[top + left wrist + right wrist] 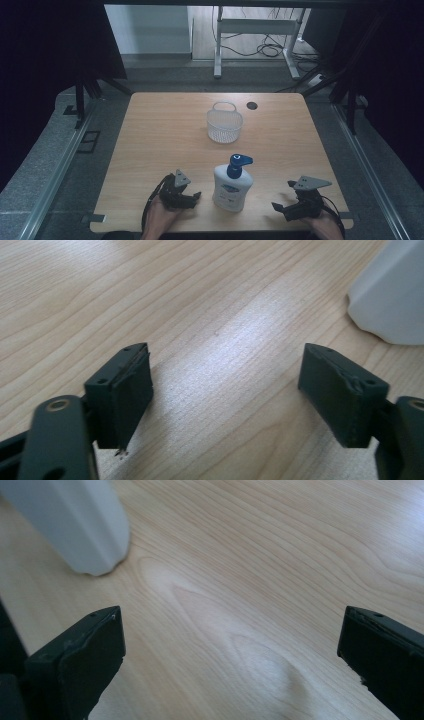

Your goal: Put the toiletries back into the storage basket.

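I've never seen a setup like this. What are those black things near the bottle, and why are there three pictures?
No robot here: a person holds a pair of hand tongs in each hand, the left tongs and the right tongs. The wide picture comes from a camera above the wooden table. The other two come from cameras riding on the tongs, each looking along its own open black jaws. On the table stand a white pump bottle with a blue top, between the tongs, and a small white basket farther back. Nothing is held; both tongs are open and empty.
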Demonstrator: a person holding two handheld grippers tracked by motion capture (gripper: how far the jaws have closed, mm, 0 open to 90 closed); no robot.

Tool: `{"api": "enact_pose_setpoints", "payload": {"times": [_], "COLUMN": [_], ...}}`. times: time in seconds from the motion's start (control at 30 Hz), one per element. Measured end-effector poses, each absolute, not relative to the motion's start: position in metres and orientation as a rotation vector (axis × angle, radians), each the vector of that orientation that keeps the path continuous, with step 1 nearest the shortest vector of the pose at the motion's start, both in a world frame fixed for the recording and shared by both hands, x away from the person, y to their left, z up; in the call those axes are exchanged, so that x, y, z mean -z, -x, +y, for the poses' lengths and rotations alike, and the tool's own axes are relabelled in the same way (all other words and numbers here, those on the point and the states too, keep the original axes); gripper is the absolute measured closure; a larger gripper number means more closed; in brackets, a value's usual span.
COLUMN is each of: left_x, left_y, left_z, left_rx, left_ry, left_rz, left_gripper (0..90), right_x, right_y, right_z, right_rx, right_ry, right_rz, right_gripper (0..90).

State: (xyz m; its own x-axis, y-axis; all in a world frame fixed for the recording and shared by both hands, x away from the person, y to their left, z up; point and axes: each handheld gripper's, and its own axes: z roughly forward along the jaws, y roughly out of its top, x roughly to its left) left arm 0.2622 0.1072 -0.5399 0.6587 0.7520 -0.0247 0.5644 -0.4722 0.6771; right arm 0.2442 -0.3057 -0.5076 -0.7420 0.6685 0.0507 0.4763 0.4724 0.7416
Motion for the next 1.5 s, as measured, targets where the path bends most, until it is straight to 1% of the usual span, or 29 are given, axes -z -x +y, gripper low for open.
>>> {"api": "enact_pose_setpoints", "payload": {"times": [0.17,0.47,1.5], "left_x": [0.542,0.543,0.543], "left_y": [-0.263,-0.263,-0.263], "left_z": [0.109,0.109,0.109], "left_rx": [-0.370,-0.362,-0.362], "left_ry": [-2.194,-2.200,-2.202], "left_rz": [1.011,0.996,0.994], "left_gripper": [15.6,12.5,12.4], "right_x": [0.499,0.488,0.464], "right_y": [-0.240,-0.236,-0.229], "right_z": [-0.297,-0.283,-0.243], "right_rx": [-1.139,-1.161,-1.257], "right_ry": [-0.941,-0.878,-0.757], "right_rz": [2.491,2.508,2.553], "right_gripper": [0.0,0.0,0.0]}}
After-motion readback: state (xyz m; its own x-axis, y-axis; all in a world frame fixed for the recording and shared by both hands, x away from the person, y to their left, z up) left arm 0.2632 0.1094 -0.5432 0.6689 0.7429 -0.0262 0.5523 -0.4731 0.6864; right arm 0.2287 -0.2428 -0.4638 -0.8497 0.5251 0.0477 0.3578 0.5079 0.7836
